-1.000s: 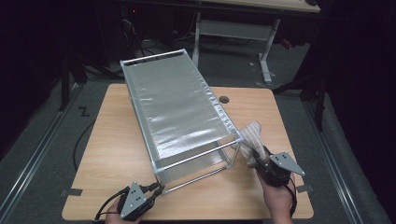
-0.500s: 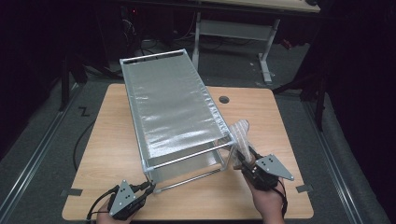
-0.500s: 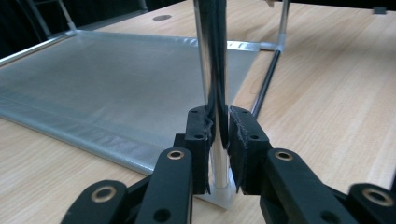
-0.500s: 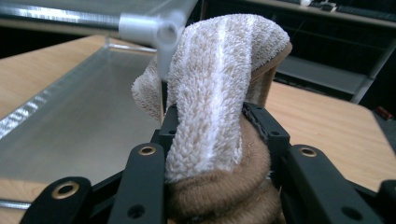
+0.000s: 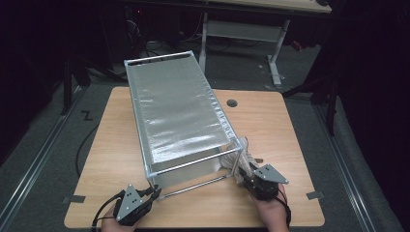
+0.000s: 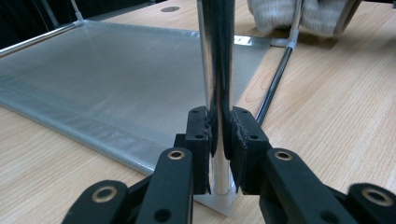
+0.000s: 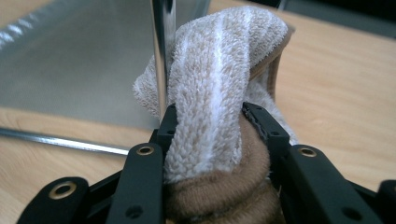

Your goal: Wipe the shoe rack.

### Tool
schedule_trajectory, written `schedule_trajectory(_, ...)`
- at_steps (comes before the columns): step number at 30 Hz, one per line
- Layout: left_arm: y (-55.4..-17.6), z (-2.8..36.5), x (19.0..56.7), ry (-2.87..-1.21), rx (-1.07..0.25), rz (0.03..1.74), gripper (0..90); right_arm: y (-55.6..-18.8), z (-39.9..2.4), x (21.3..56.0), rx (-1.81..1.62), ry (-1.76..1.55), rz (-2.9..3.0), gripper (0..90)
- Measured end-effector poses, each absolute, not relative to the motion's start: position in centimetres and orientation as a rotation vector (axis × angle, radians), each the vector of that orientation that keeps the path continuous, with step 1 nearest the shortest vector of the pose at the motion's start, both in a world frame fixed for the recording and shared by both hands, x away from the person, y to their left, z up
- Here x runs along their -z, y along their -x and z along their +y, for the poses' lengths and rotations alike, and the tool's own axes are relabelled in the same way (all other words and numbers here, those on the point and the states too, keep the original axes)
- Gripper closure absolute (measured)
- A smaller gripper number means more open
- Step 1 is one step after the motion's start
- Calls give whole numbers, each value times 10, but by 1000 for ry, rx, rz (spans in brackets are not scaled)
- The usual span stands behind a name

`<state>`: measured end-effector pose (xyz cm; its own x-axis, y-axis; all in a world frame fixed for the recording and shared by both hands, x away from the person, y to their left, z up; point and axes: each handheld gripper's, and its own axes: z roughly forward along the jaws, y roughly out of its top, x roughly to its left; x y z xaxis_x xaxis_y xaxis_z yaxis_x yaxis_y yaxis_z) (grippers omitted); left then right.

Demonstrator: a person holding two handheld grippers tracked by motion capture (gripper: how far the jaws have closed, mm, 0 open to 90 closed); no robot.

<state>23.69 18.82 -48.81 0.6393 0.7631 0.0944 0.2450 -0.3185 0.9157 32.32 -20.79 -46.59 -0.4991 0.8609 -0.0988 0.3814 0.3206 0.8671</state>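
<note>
A metal-framed rack [image 5: 174, 104] with silvery mesh shelves stands on the wooden table [image 5: 270, 125]. My left gripper [image 5: 153, 192] is at the rack's near left corner. In the left gripper view it [image 6: 219, 126] is shut on the chrome upright post [image 6: 215, 56], just above the post's foot. My right gripper [image 5: 244, 178] is shut on a rolled beige and white towel [image 5: 240, 153] at the rack's near right corner. In the right gripper view the towel [image 7: 219, 70] bulges up between the pads and rests against the right post [image 7: 163, 46]. The towel [image 6: 280, 14] also shows far off in the left gripper view.
The table has a round cable hole [image 5: 232, 103] behind the rack. Tape marks [image 5: 73, 198] sit at its near corners. The rack's lower mesh shelf [image 6: 116, 74] lies just above the tabletop. A second desk's legs [image 5: 275, 58] stand behind in the dark.
My right hand has carried the towel left and down, from beside the rack to its near right post. The left gripper has stayed clamped on the left post.
</note>
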Motion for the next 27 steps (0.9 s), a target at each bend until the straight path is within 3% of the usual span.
schedule_trajectory(10, -237, 189, 489, -1858, -644, 803, 793, -330, -208, 478, -1066, -1150, 2092, 622)
schedule_trajectory(27, -237, 190, 489, -1858, -645, 802, 792, -317, -208, 444, -1175, -1055, 1960, 620)
